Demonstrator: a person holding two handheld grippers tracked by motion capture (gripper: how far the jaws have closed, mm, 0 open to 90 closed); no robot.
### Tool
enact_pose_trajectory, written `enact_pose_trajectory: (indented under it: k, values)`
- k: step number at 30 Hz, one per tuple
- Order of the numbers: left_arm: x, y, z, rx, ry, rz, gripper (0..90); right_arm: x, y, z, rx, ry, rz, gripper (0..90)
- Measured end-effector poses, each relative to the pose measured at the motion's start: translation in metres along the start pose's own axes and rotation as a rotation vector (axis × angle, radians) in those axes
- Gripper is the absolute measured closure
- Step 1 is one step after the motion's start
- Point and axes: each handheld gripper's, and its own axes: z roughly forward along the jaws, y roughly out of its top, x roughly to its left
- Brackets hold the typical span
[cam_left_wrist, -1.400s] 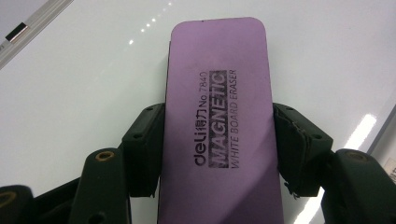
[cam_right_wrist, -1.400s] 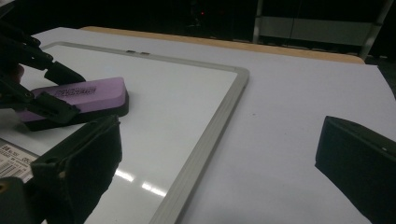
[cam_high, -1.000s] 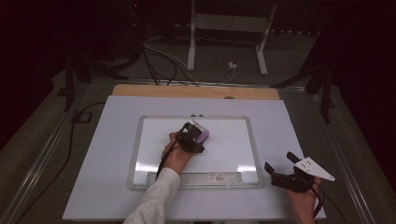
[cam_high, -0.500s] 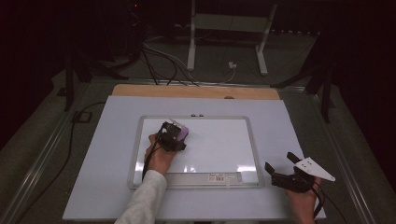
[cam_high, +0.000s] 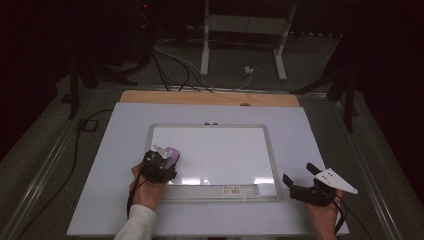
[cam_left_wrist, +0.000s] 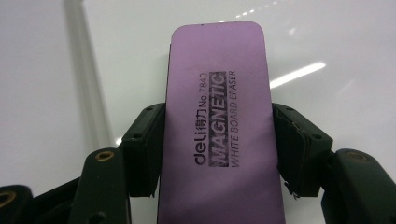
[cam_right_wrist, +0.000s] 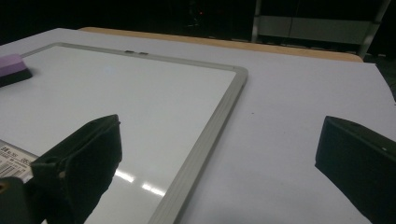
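A purple magnetic whiteboard eraser (cam_left_wrist: 219, 126) lies flat on the whiteboard (cam_high: 215, 150), near its front left corner, and my left gripper (cam_high: 161, 161) is shut on its two long sides. The same eraser (cam_high: 171, 155) pokes out ahead of the hand in the high view, and its end (cam_right_wrist: 14, 65) sits at the far left of the right gripper view. My right gripper (cam_high: 300, 182) rests at the front right of the table, just off the board's corner, its jaws wide open with nothing between them.
The whiteboard's grey frame (cam_right_wrist: 205, 140) runs close by the right gripper, with a barcode label (cam_high: 234, 190) on its front rail. A white mat (cam_high: 310, 140) covers the table, with a wooden edge (cam_high: 210, 98) behind. Cables and a stand leg (cam_high: 205, 40) lie on the dark floor beyond.
My left gripper has slid the eraser across the board from its upper middle toward the front left corner. The right gripper has stayed where it was.
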Motion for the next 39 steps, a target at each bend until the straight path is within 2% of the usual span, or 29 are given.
enact_pose_trajectory:
  k: [5, 9, 12, 15, 19, 22, 28, 30, 32, 33, 39]
  values:
    - [0.008, -0.008, -0.003, -0.004, 0.013, -0.022, 40.5, 0.001, 0.000, 0.001, 0.004, 0.000, -0.001, 0.7]
    - [0.012, -0.012, -0.004, -0.023, 0.001, -0.033, 36.7, 0.001, 0.000, 0.000, 0.000, 0.001, 0.001, 0.7]
    - [0.014, -0.012, -0.010, -0.079, -0.004, -0.026, 29.5, -0.001, 0.000, 0.000, 0.001, 0.000, 0.003, 0.7]
    - [0.013, -0.009, -0.019, -0.158, -0.024, 0.015, 25.5, 0.000, 0.000, -0.001, 0.000, -0.001, 0.003, 0.7]
    - [0.006, -0.007, -0.024, -0.200, -0.075, 0.105, 27.2, 0.001, 0.000, -0.001, 0.001, 0.000, 0.002, 0.7]
    - [0.003, -0.007, -0.022, -0.184, -0.080, 0.143, 30.0, 0.001, 0.000, -0.001, 0.000, 0.001, 0.002, 0.7]
    - [0.005, -0.010, -0.018, -0.148, -0.066, 0.153, 32.9, -0.001, 0.000, -0.002, -0.007, 0.000, 0.006, 0.7]
    - [0.006, -0.011, -0.017, -0.127, -0.078, 0.173, 33.7, -0.001, 0.000, -0.003, -0.007, -0.001, 0.007, 0.7]
    - [0.007, -0.012, -0.015, -0.101, -0.061, 0.181, 34.4, -0.001, 0.000, -0.002, -0.007, 0.001, 0.005, 0.7]
    - [0.008, -0.013, -0.014, -0.093, -0.066, 0.176, 34.4, -0.001, 0.000, -0.002, -0.006, 0.001, 0.004, 0.7]
    - [0.009, -0.014, -0.013, -0.097, -0.061, 0.177, 32.7, 0.000, 0.000, -0.002, -0.004, 0.001, 0.004, 0.7]
